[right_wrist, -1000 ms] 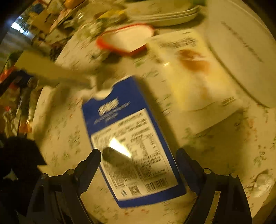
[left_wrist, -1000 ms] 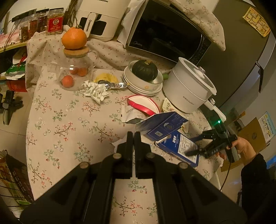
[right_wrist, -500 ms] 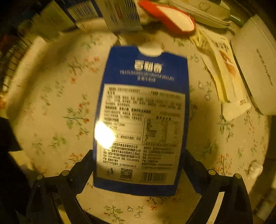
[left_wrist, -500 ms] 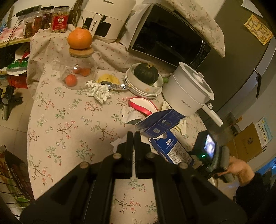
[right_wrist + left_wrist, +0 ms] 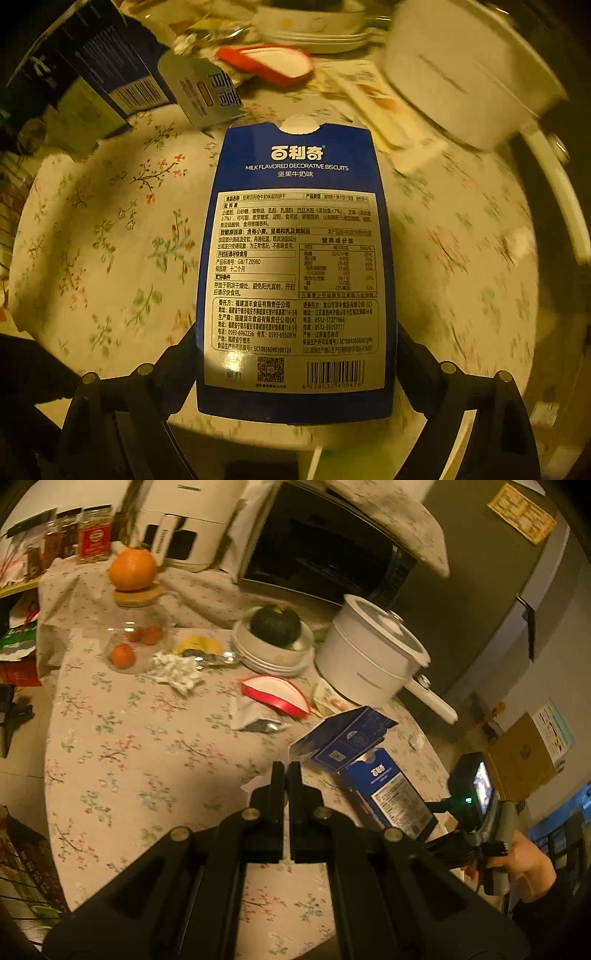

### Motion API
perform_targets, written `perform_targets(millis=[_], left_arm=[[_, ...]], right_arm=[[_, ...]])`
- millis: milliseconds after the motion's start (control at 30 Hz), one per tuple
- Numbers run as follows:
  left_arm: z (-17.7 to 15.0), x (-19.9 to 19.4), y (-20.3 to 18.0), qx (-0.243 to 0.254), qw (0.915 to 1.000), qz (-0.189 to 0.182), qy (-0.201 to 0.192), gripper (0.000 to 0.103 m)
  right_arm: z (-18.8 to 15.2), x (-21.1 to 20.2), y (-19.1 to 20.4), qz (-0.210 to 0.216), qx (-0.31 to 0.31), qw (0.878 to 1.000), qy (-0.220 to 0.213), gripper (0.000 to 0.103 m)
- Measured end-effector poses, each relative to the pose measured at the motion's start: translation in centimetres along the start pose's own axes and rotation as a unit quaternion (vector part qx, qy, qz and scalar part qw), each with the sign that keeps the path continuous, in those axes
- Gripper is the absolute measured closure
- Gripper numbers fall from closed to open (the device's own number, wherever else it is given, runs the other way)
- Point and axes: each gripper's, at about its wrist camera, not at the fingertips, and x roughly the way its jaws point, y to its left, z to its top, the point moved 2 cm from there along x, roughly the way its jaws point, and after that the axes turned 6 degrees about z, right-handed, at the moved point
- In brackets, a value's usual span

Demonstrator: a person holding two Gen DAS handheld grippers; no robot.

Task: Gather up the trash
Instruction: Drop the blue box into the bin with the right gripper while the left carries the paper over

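While right gripper point(image 5: 295, 369) straddles blue box point(image 5: 295, 266), fingers stand wide at box's long sides near its lower end; contact unclear. Box lies flat, label up, close to table's point(image 5: 122, 753) near-right rim. Second box point(image 5: 343, 738) sits just beyond its far end. Left gripper point(image 5: 284, 775) closed, empty, above bare cloth. Open floral cloth lies left of box; pot point(image 5: 369, 657) and packets crowd far right.

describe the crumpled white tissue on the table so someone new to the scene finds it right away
Start at the microwave at the back of the floral tablecloth, then drop to the glass jar with an orange on its lid. The crumpled white tissue lies just right of that jar's base, left of the stacked bowls. It is the only wadded, plain white paper; the wrappers nearby are foil or printed.
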Motion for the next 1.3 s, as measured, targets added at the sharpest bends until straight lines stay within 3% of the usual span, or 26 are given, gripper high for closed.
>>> perform_targets(millis=[167,467,800,1033,1167,1300], left_arm=[[-1.1,-0.2,-3.0,0.033,0.9991,-0.025,0.008,0.101],[-3.8,-0.6,-8.5,0.095,0.9934,-0.060,0.018,0.101],[-5.2,-1.3,-14.3,0.145,0.9839,-0.104,0.008,0.100],[-5.2,-2.1,-17.4,0.155,0.9781,-0.139,-0.005,0.103],[-5.5,-1.7,-18.6,0.169,0.9757,-0.139,-0.006,0.103],[-5.4,-0.1,-18.2,0.170,0.9749,-0.140,0.031,0.103]], right_arm=[[-4.8,-2.6,-2.1,-0.008,0.061,0.998,-0.018,0.010],[-13.6,-5.4,-6.5,-0.014,0.174,0.984,-0.037,0.010],[-21.3,-3.8,-10.9,-0.026,0.242,0.970,0.012,0.010],[-24.5,-1.9,-12.0,-0.016,0.262,0.963,0.060,0.009],[-25.2,-0.8,-12.5,-0.003,0.269,0.960,0.078,0.009],[-25.4,-0.2,-12.1,-0.004,0.259,0.962,0.088,0.009]])
